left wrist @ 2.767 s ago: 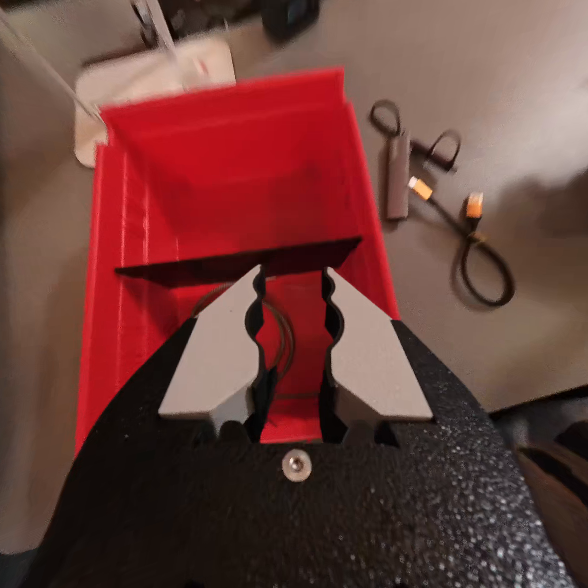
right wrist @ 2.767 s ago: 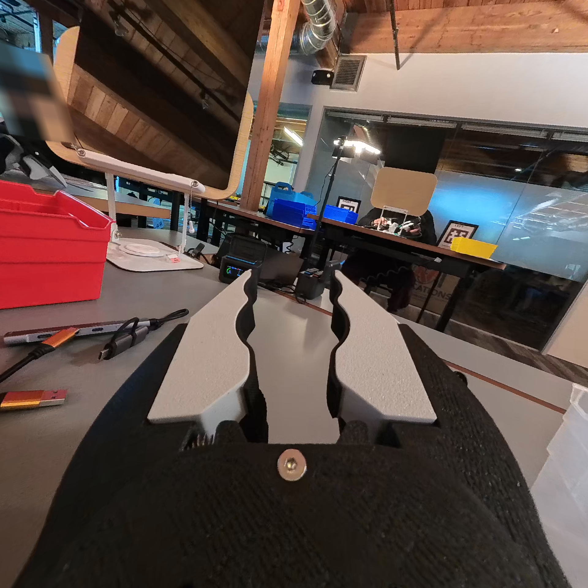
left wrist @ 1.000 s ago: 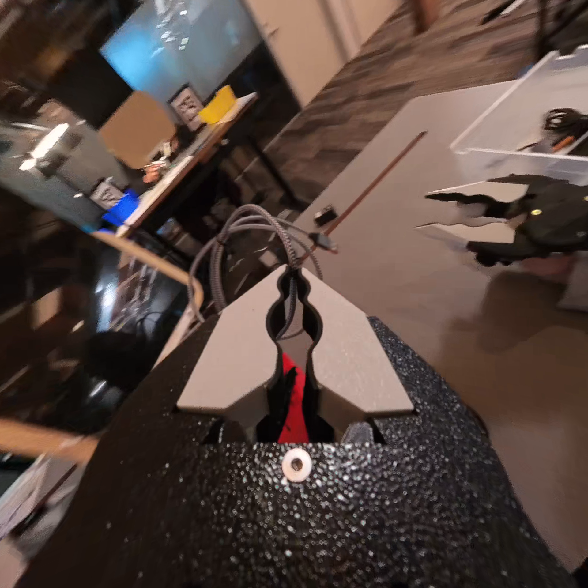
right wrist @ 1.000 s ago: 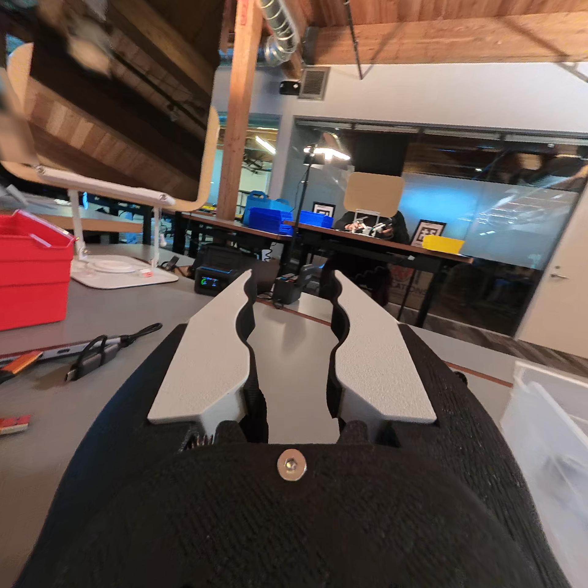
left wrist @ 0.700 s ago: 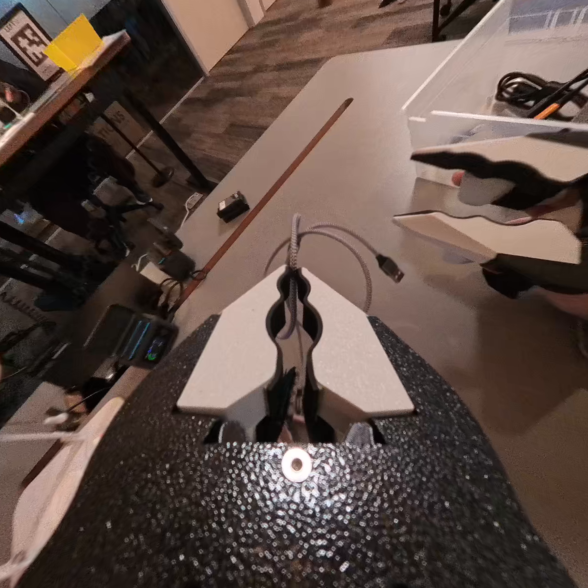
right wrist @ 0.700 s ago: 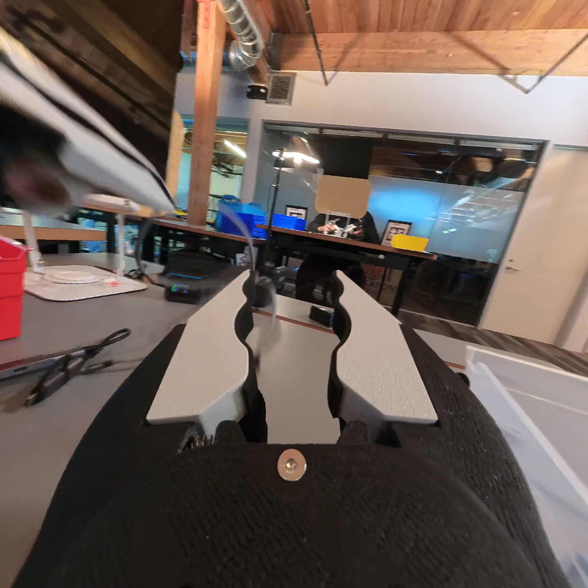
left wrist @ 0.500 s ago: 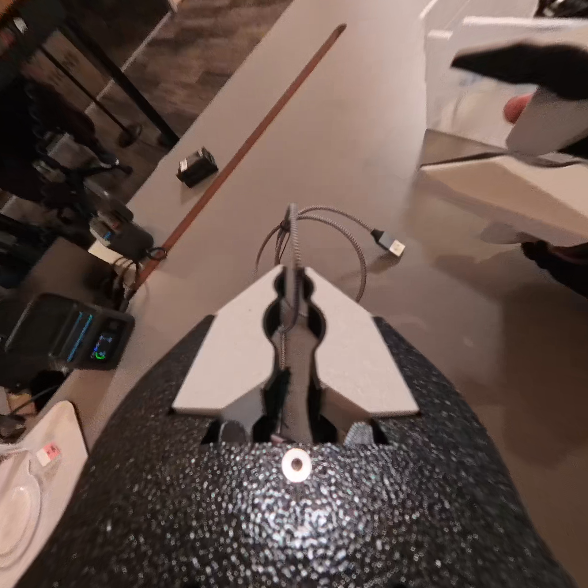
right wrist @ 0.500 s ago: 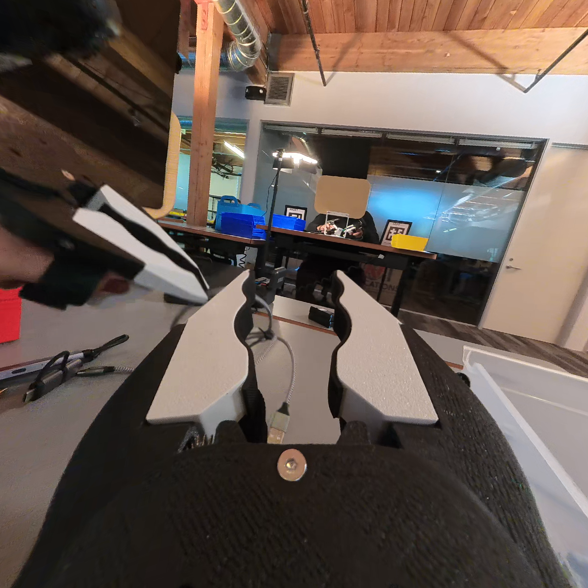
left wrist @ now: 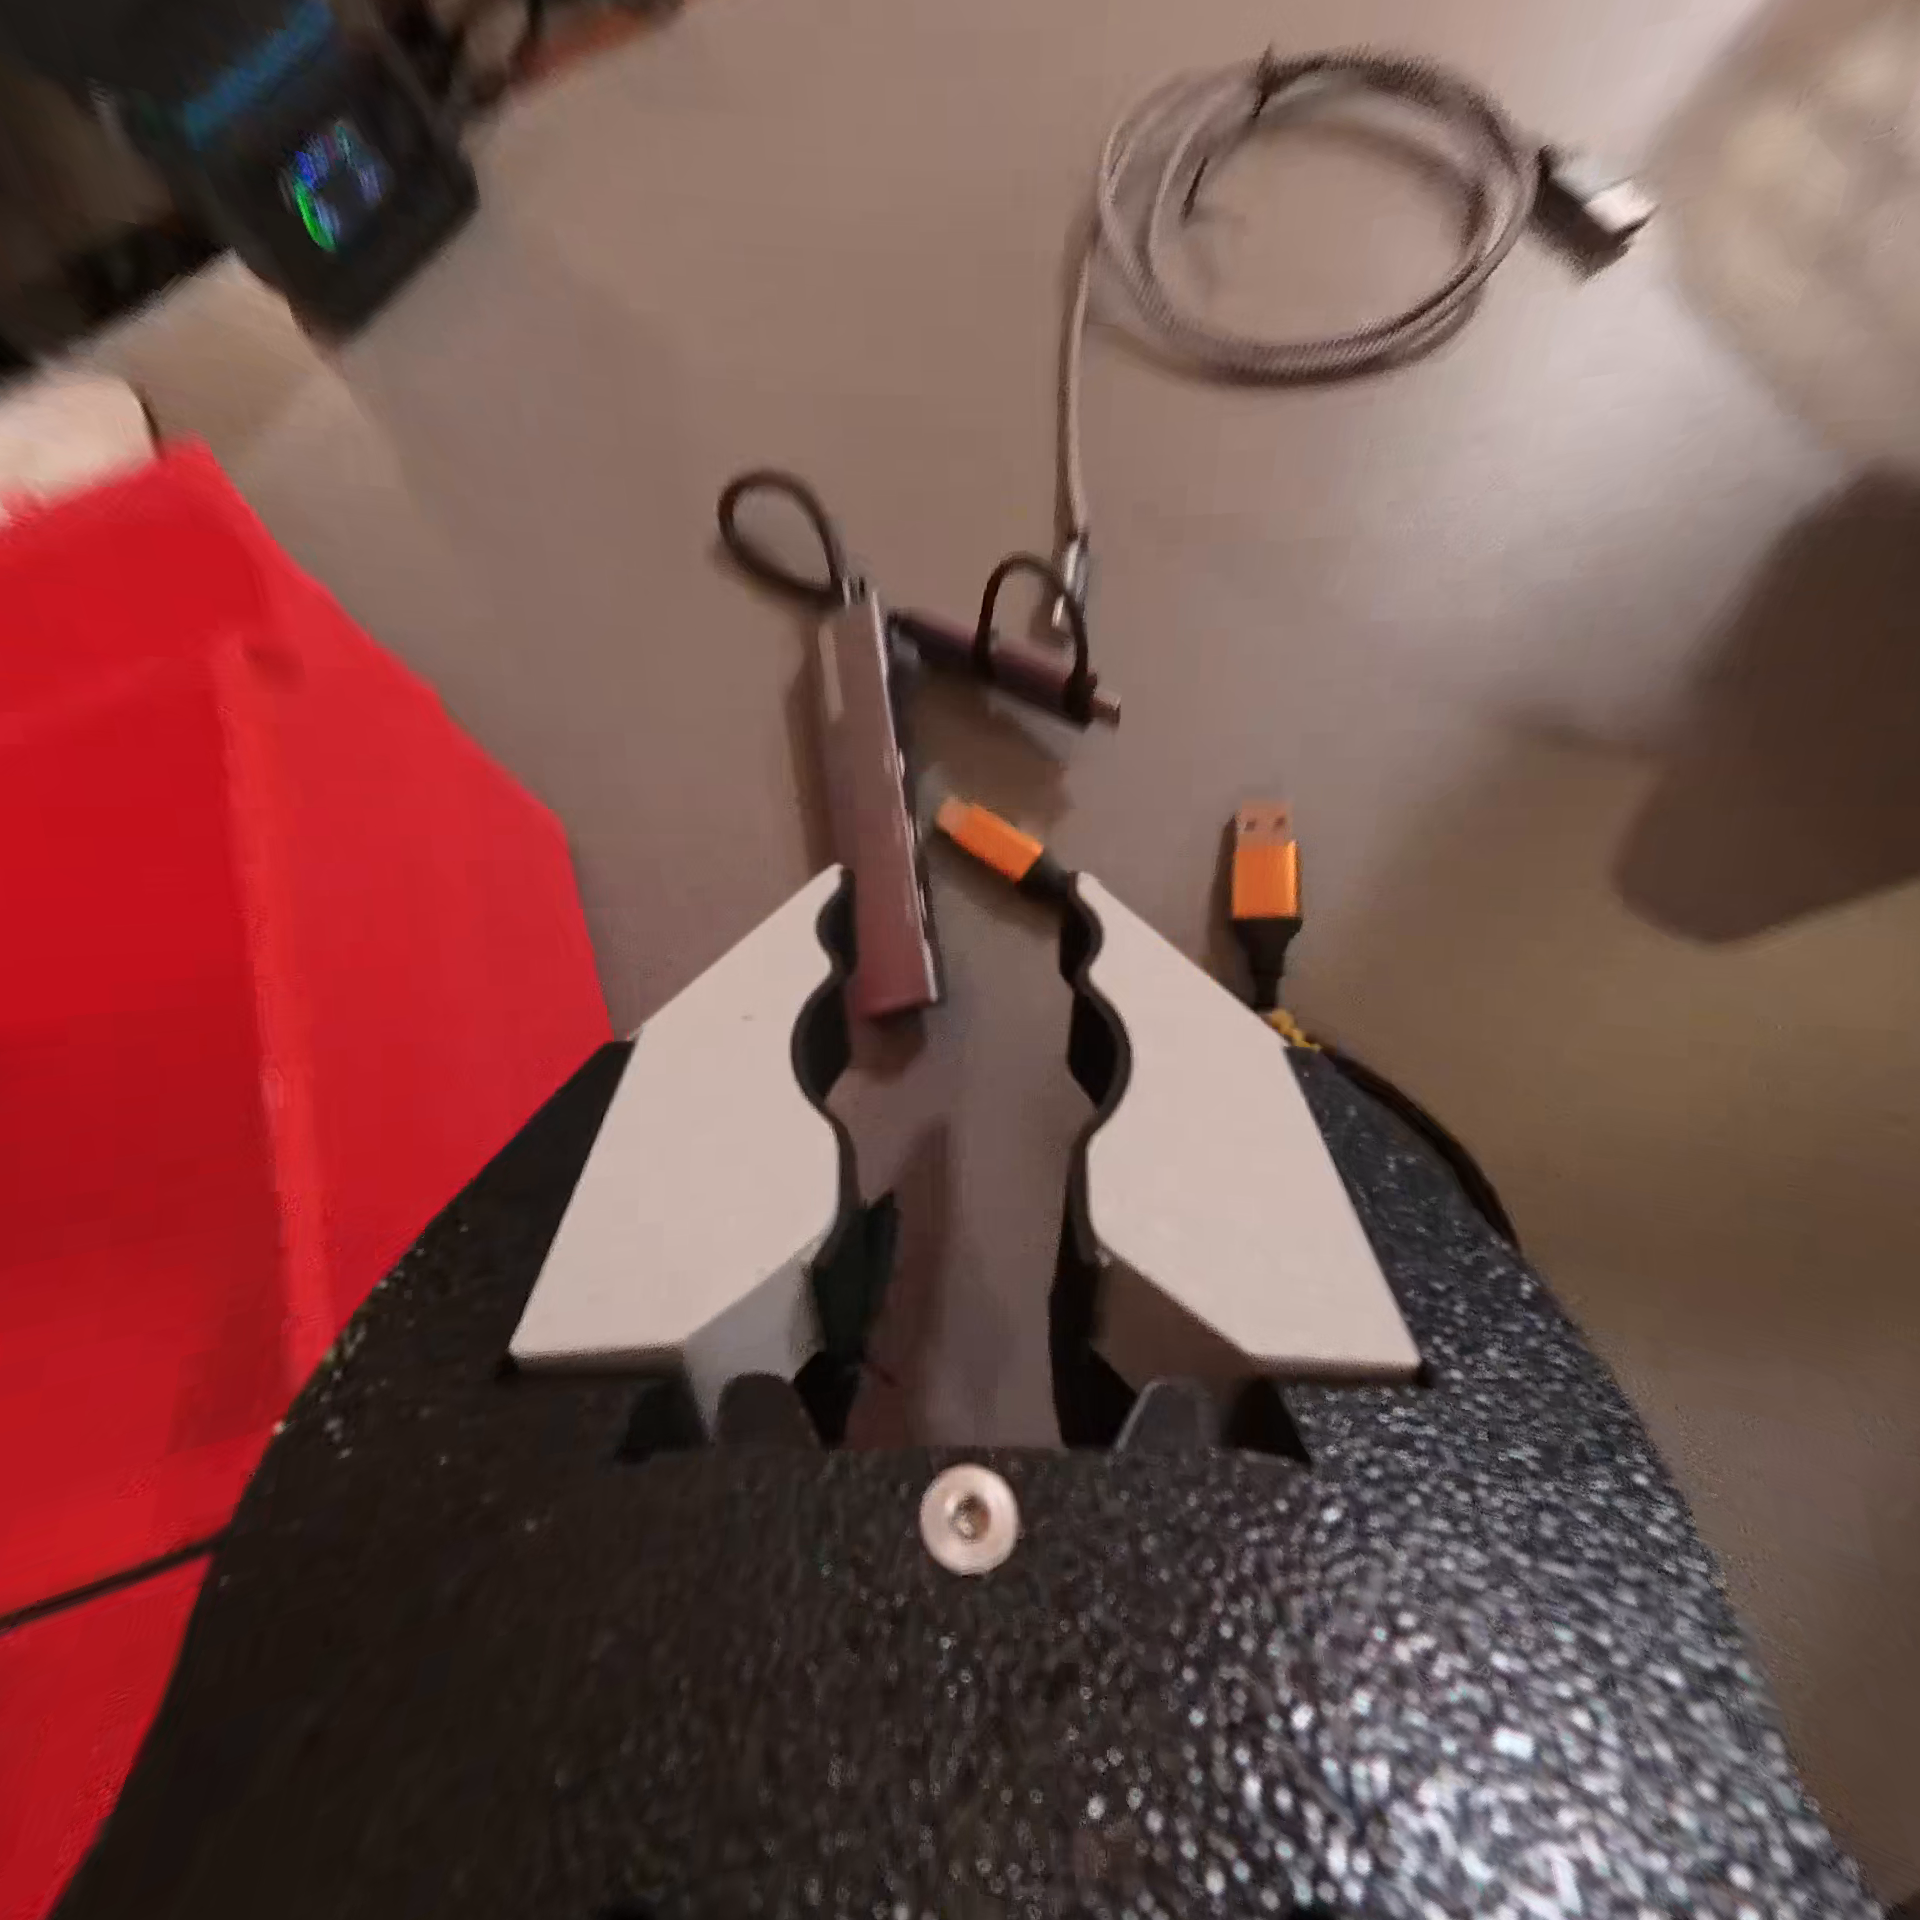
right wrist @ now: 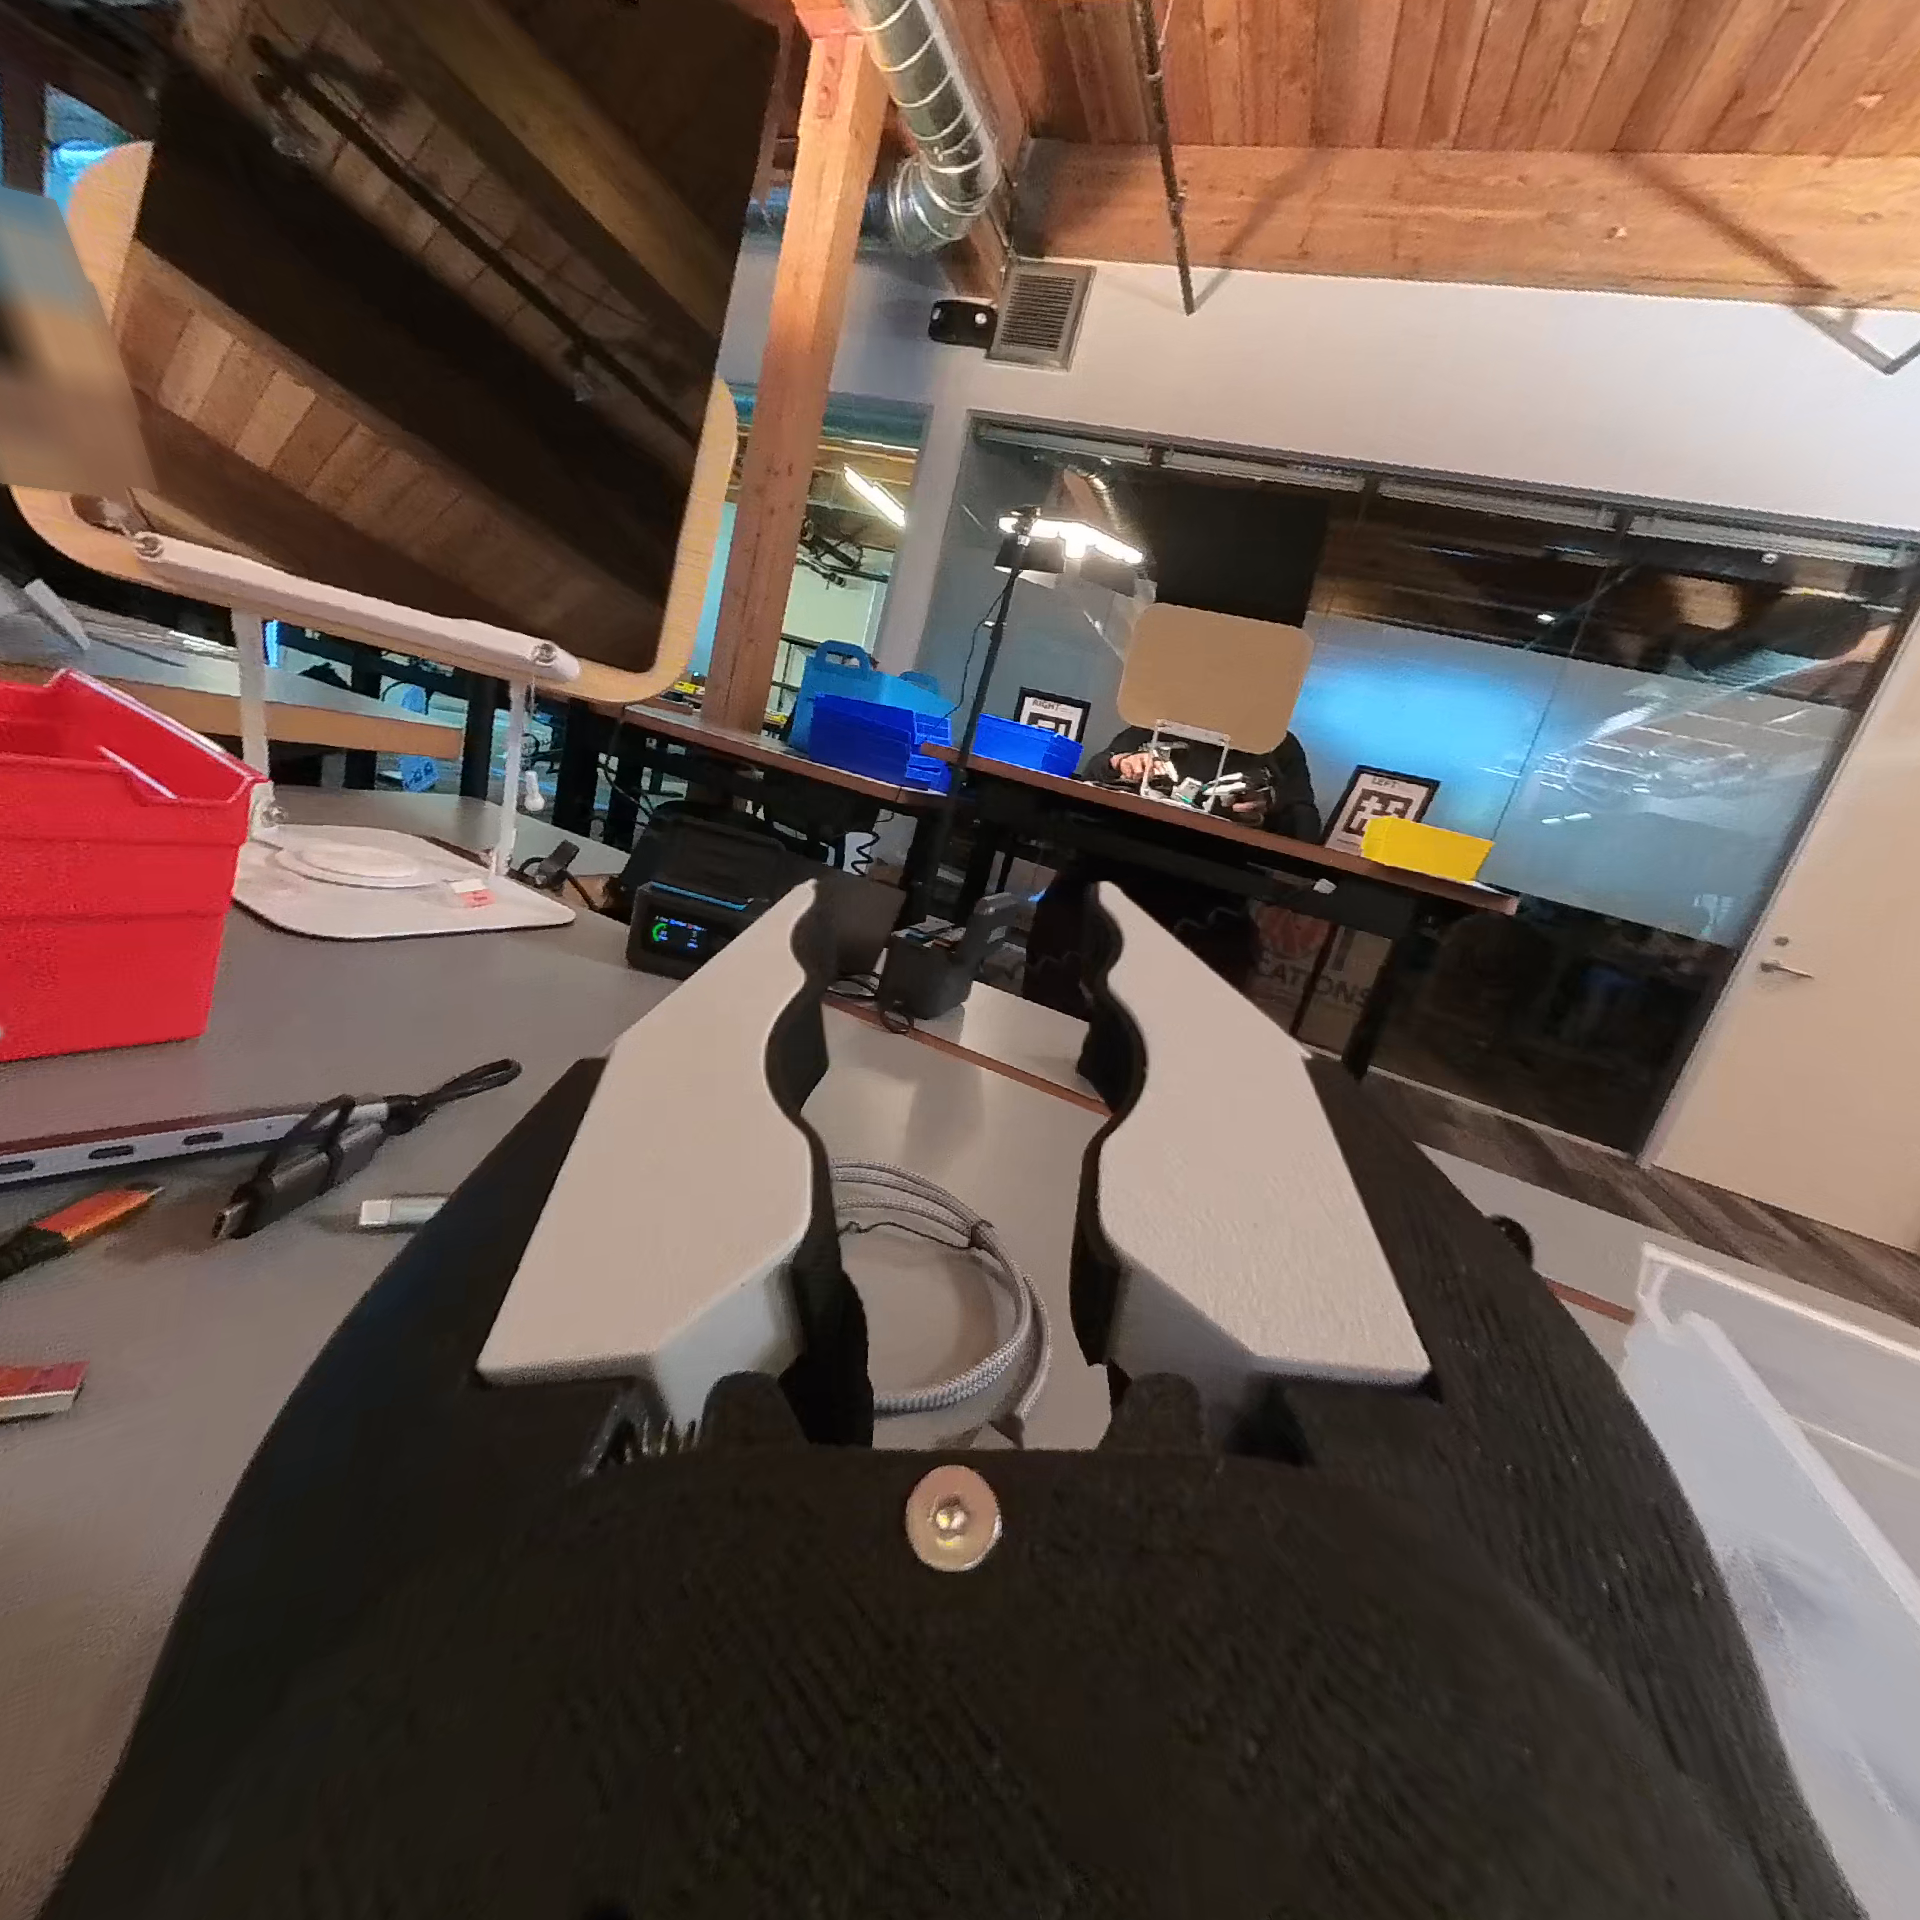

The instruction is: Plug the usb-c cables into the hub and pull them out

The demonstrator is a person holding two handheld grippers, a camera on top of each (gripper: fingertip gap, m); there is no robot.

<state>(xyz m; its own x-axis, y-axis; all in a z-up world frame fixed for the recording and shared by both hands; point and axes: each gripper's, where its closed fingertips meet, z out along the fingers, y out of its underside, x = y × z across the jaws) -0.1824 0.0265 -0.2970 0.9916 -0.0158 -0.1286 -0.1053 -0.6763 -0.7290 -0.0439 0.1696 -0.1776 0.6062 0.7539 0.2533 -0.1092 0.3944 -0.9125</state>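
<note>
Warm, dim indoor light is seen across the grey tabletop (left wrist: 644,343) in the left wrist view, where motion blur smears the red plastic bin (left wrist: 208,883) and the coiled grey braided cable (left wrist: 1299,208). A soft dark shadow (left wrist: 1787,707) is cast at the right. The right wrist view is sharper and brighter, lit by a studio lamp (right wrist: 1060,535) beyond; glare is carried by the glass wall (right wrist: 1558,748), and straight lines are bowed toward the edges.

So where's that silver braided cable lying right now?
In the left wrist view, the silver braided cable lies coiled on the grey table, beyond the hub and the orange plugs.
</note>
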